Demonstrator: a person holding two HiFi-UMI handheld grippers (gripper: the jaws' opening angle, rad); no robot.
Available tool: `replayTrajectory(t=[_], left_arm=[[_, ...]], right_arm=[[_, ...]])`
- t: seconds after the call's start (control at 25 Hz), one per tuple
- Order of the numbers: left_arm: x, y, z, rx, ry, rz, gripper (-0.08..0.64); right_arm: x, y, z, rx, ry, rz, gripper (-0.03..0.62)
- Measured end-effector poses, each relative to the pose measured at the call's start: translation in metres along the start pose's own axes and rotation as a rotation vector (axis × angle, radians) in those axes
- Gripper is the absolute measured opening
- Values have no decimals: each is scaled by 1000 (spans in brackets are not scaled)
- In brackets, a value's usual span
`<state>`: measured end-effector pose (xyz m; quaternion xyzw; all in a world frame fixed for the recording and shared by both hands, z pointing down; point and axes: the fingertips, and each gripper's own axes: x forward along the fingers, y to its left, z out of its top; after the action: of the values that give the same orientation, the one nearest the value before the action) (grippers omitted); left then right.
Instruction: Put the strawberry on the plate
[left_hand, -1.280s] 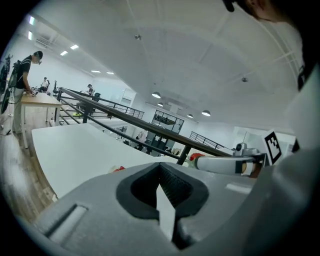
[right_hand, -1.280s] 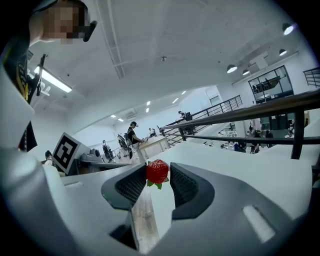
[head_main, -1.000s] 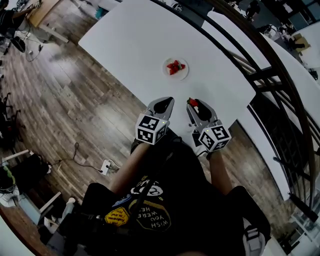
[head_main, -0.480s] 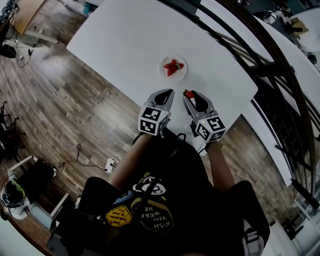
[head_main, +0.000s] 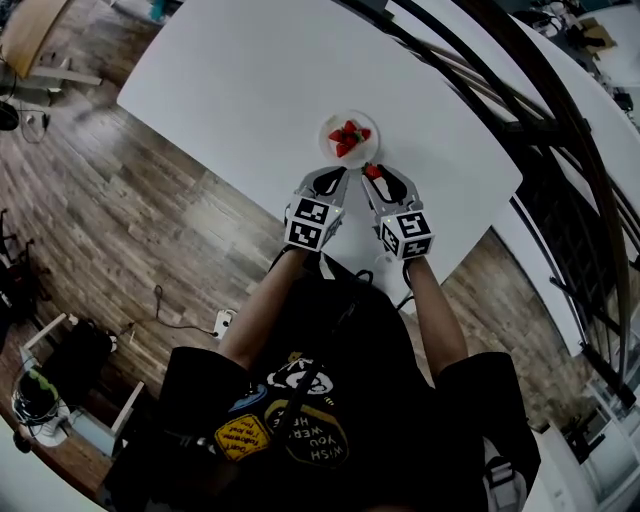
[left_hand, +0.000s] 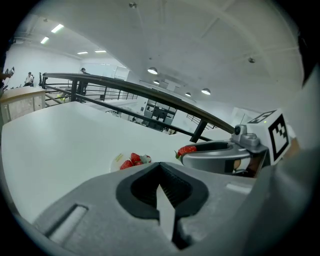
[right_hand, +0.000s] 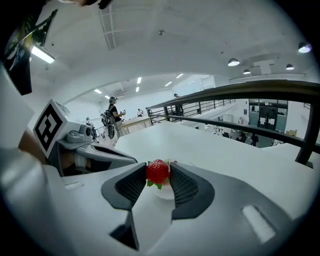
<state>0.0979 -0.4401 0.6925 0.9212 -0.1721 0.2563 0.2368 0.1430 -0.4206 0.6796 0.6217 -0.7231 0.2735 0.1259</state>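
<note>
A small white plate (head_main: 337, 148) with a few strawberries (head_main: 347, 134) on it sits on the white table (head_main: 230, 80). My right gripper (head_main: 374, 172) is shut on one red strawberry (right_hand: 157, 171), held between its pads just short of the plate's near edge. In the right gripper view the plate (right_hand: 161, 192) shows just beyond and below the held berry. My left gripper (head_main: 333, 179) hovers beside it on the left with its jaws shut and empty (left_hand: 160, 167). The left gripper view shows the plate (left_hand: 118, 161) ahead and the held strawberry (left_hand: 188, 149) to the right.
The table's near edge runs just under both grippers. A dark railing (head_main: 520, 110) borders the table's right side, with another white table (head_main: 600, 140) beyond it. Wooden floor (head_main: 110, 220) lies to the left.
Both grippers have moved forward over the table toward the plate, the right one carrying the strawberry. Its tips now reach the plate's near edge.
</note>
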Motion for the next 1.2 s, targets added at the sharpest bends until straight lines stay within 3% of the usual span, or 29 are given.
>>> replayTrajectory(t=[0.4, 0.72, 0.92, 1.0, 1.12, 1.2], left_arm=[[36, 32, -22, -35, 74, 1, 2], [32, 30, -29, -45, 91, 5, 2], [28, 35, -33, -59, 95, 21, 2], [26, 36, -35, -59, 99, 18, 2], [20, 36, -39, -61, 107, 10, 2], [15, 37, -38, -61, 100, 11, 2]], right_arm=[[61, -28, -30, -80, 101, -40, 152], [85, -46, -63, -244, 253, -94, 152], [96, -47, -64, -315, 296, -111, 153], [100, -46, -66, -315, 298, -108, 156], [105, -41, -69, -243, 290, -74, 236], [103, -39, -66, -226, 273, -65, 239]])
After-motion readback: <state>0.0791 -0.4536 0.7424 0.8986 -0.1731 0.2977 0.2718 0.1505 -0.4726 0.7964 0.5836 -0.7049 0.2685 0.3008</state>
